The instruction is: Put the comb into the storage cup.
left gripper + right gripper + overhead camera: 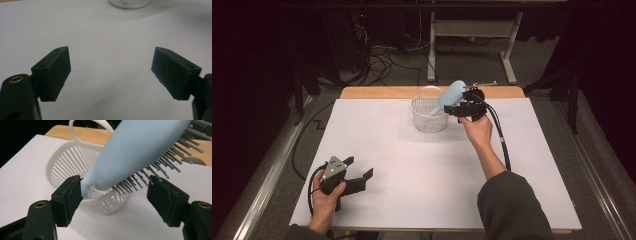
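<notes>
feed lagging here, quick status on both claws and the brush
Left claw open, nothing between its jaws, low over the table. Right claw open, jaws straddling the blue hairbrush, which stands handle down in the white basket. Nothing in the way.

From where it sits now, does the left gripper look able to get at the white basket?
Probably yes. The left gripper is open near the front edge, and the bare white mat lies between it and the basket. The right gripper and blue hairbrush crowd only the basket's far right side.
</notes>
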`<action>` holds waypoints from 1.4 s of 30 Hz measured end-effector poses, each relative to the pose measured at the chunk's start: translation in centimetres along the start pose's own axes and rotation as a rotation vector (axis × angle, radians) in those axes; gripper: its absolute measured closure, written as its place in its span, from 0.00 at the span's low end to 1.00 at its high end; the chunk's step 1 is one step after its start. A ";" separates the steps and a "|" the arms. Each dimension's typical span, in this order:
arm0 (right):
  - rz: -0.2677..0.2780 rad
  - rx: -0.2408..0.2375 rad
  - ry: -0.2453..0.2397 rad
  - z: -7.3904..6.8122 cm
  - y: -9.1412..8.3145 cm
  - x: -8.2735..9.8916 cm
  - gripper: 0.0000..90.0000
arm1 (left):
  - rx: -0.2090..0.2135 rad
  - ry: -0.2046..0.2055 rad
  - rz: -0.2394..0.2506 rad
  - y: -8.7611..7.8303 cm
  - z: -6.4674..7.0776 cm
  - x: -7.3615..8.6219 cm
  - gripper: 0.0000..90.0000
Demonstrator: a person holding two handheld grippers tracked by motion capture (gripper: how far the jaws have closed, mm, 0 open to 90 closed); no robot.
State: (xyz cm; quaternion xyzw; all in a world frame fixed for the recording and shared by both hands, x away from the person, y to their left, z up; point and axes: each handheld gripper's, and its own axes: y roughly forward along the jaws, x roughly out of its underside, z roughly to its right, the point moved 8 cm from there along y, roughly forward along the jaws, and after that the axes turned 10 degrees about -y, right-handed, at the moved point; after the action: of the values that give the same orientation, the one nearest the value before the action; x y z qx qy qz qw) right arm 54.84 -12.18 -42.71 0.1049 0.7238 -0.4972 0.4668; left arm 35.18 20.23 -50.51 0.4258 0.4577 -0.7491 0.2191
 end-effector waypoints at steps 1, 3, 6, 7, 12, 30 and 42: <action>0.000 0.001 -0.005 0.0 -0.1 0.1 0.32 | -0.001 0.000 0.001 0.0 0.0 0.0 0.19; 0.000 0.003 -0.015 0.0 -0.3 0.3 0.32 | -0.001 0.000 0.002 0.0 0.0 0.0 0.19; 0.009 0.003 -0.021 0.1 -0.6 0.5 0.32 | 0.000 0.000 0.002 -0.1 0.0 0.0 0.19; 0.013 0.006 -0.023 0.1 -0.7 0.5 0.32 | 0.000 0.000 0.001 0.0 0.0 0.0 0.19; 0.024 0.011 -0.025 0.5 -1.4 0.8 0.32 | 0.003 -0.004 0.001 -0.1 0.0 0.0 0.19; 0.084 0.002 -0.053 0.6 -4.3 1.9 0.30 | -0.004 -0.020 0.007 -0.2 -0.2 0.0 0.19; 0.112 0.009 -0.078 0.7 -6.0 2.4 0.29 | -0.001 -0.027 0.011 -0.3 -0.3 -0.1 0.19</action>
State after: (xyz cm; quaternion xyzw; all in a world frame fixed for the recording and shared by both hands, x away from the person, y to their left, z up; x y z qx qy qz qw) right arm 50.25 -16.46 -40.88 0.1280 0.6958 -0.4772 0.5213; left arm 35.14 20.61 -50.36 0.4182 0.4525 -0.7534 0.2297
